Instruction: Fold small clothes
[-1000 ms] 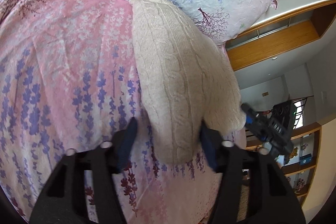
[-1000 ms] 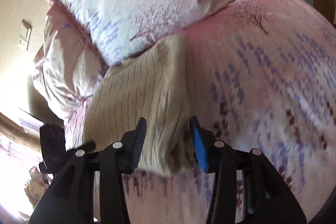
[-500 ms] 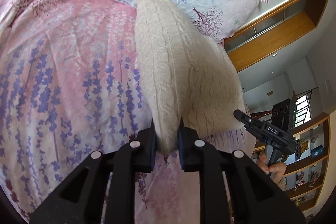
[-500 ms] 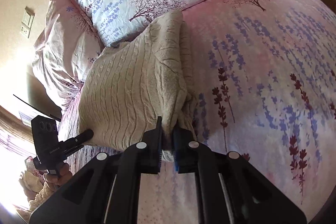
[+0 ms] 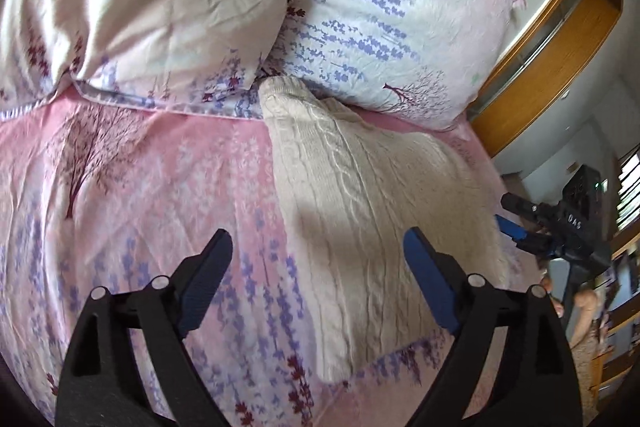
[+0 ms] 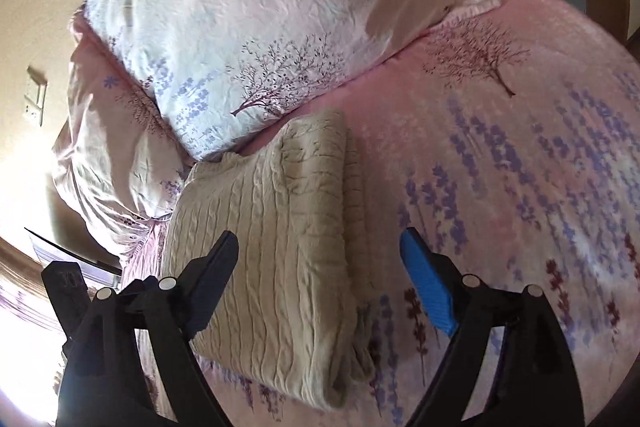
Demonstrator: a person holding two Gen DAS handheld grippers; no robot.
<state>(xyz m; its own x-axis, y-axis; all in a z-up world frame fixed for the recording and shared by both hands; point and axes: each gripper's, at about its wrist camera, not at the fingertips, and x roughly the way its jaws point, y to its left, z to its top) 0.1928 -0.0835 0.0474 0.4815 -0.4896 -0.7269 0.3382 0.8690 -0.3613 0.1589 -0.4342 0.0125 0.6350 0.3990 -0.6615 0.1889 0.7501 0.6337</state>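
Cream knit sweater (image 5: 360,211) folded into a compact rectangle on the pink bedspread (image 5: 160,187) near the pillows (image 6: 248,27), fold apparently done; left gripper (image 5: 318,283) and right gripper (image 6: 320,279) just opened, released, holding nothing.

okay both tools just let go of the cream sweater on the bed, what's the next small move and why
Probably draw both tools back and check the fold. The left tool and right tool have just been opening and grip nothing; the cream sweater lies folded on the pink bedspread, its far end against the pillow. Its near right edge looks bunched, so smoothing there may follow.
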